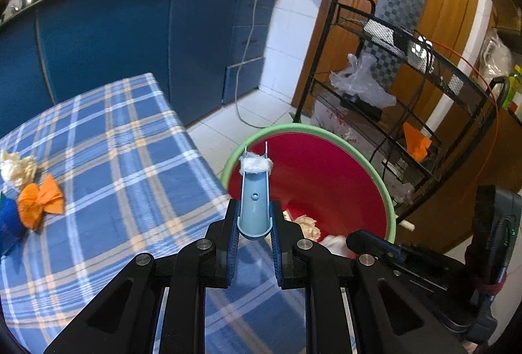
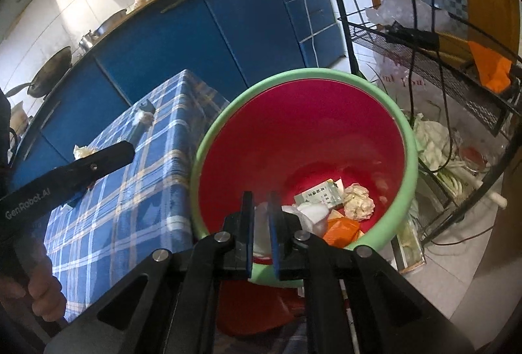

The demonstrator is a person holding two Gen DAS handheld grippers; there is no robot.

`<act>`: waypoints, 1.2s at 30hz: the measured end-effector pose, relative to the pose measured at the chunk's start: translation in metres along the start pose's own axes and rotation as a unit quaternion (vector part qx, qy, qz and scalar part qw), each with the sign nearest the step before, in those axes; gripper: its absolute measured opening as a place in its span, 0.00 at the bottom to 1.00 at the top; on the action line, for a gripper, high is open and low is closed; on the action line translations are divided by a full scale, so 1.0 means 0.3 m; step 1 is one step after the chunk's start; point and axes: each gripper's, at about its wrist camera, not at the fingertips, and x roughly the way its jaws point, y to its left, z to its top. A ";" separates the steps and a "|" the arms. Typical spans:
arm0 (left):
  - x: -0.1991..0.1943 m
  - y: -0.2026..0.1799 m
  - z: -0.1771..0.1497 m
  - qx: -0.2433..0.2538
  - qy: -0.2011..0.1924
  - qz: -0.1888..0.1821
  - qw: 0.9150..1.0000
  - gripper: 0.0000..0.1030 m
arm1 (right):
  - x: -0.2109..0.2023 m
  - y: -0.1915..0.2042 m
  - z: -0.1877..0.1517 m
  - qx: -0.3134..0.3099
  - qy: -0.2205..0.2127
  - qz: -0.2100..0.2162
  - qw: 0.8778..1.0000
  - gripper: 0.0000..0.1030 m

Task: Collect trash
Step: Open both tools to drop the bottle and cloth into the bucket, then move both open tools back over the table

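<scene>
My left gripper (image 1: 255, 204) is shut on a light-blue plastic trough (image 1: 254, 200) with a white cotton wad (image 1: 256, 164) at its far tip. It hangs over the edge of the blue-checked table (image 1: 130, 158), with the tip above the red bin (image 1: 310, 127) with a green rim. On the table's left lie a crumpled cream paper (image 1: 18, 169) and an orange paper bow (image 1: 40, 204). My right gripper (image 2: 261, 196) hovers over the bin (image 2: 293, 73) with a white tissue (image 2: 261, 230) filling its narrow gap. In the bin lie a cream paper ball (image 2: 359, 202), a small printed box (image 2: 321, 196) and orange paper (image 2: 341, 228).
A black wire rack (image 1: 407, 77) with plastic bags and an orange scrap stands right behind the bin. Blue cabinets (image 1: 130, 37) with pots on top run along the back wall. A blue object (image 1: 9, 220) sits at the table's left edge. A person's hand (image 2: 42, 288) holds the left gripper.
</scene>
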 end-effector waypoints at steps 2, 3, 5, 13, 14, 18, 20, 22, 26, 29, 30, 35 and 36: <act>0.020 -0.013 0.004 0.005 0.004 -0.003 1.000 0.17 | -0.006 -0.010 0.000 0.004 -0.003 0.000 1.000 0.15; 0.027 -0.018 0.005 0.007 0.005 -0.005 1.000 0.17 | -0.010 -0.016 0.000 0.006 -0.005 0.000 1.000 0.16; 0.045 -0.031 0.007 0.011 0.009 -0.011 1.000 0.17 | -0.018 -0.023 0.002 0.010 -0.008 -0.001 1.000 0.22; 0.068 -0.047 0.006 0.007 0.010 -0.015 1.000 0.43 | -0.042 -0.041 0.006 0.019 -0.020 0.003 1.000 0.34; 0.064 -0.045 0.006 0.006 0.009 -0.014 1.000 0.43 | -0.045 -0.042 0.007 0.019 -0.021 0.003 1.000 0.34; 0.046 -0.029 0.009 -0.003 0.001 -0.012 1.000 0.43 | -0.057 -0.038 0.009 0.019 -0.024 0.004 1.000 0.35; 0.032 -0.020 0.008 -0.007 -0.002 -0.009 1.000 0.43 | -0.067 -0.036 0.008 0.018 -0.028 0.005 0.999 0.38; 0.017 -0.008 0.006 -0.011 -0.005 -0.006 1.000 0.43 | -0.075 -0.031 0.009 0.017 -0.031 0.006 0.999 0.38; -0.015 0.020 0.004 -0.023 -0.013 -0.002 1.000 0.43 | -0.089 -0.007 0.014 0.009 -0.036 0.006 0.999 0.41; -0.044 0.045 0.000 -0.031 -0.020 0.002 0.999 0.43 | -0.097 0.016 0.016 0.004 -0.039 0.006 0.999 0.48; -0.058 0.057 -0.002 -0.036 -0.023 0.003 0.999 0.43 | -0.099 0.024 0.015 0.002 -0.039 0.005 0.999 0.49; -0.118 0.109 -0.011 -0.053 -0.040 0.014 0.998 0.43 | -0.111 0.069 0.013 -0.007 -0.041 0.008 0.999 0.52; -0.128 0.117 -0.012 -0.055 -0.042 0.016 0.997 0.43 | -0.114 0.082 0.013 -0.010 -0.041 0.009 0.999 0.53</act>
